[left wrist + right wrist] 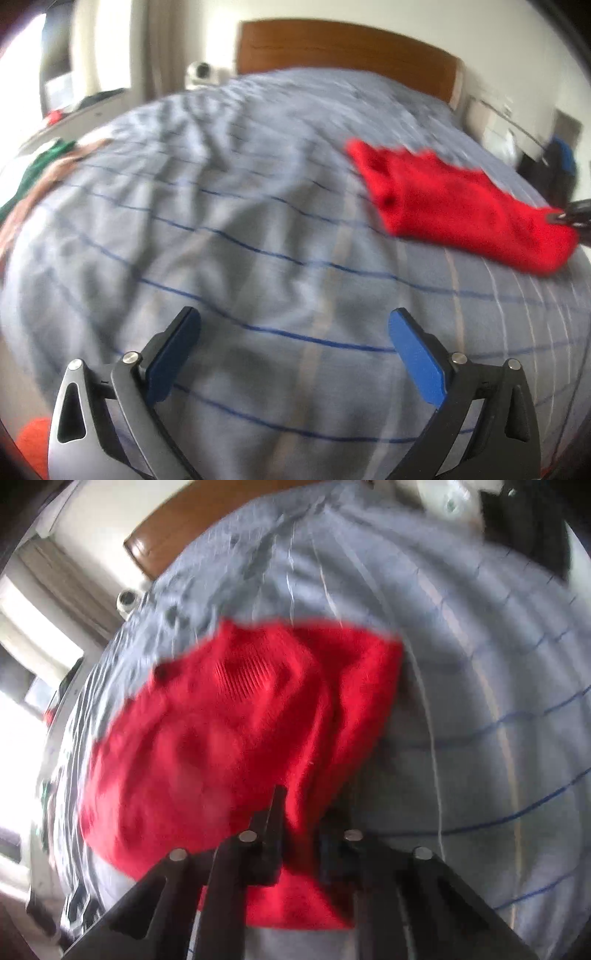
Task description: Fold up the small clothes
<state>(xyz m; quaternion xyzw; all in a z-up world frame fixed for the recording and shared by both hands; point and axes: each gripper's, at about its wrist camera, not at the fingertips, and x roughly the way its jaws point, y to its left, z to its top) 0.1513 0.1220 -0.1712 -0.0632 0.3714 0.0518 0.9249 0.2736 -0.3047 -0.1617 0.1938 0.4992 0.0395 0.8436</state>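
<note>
**Red knitted garment pinched at one edge**

The red knitted garment (pixel 236 731) lies rumpled on the bed's blue-grey checked cover (pixel 229 229), toward its right side. The right tongs (pixel 301 812) are clamped on its near edge; the left tongs (pixel 293 332) hang apart over bare cover, holding nothing. The bite looks shallow, so a pull could let the loose knit slip free or drag it into a bunch.

garment (pixel 454 206) on bed (pixel 240 221), headboard (pixel 343 51) behind

Wooden headboard (pixel 347 51) against pale wall (pixel 480 33), bright window (pixel 22 716)
</note>
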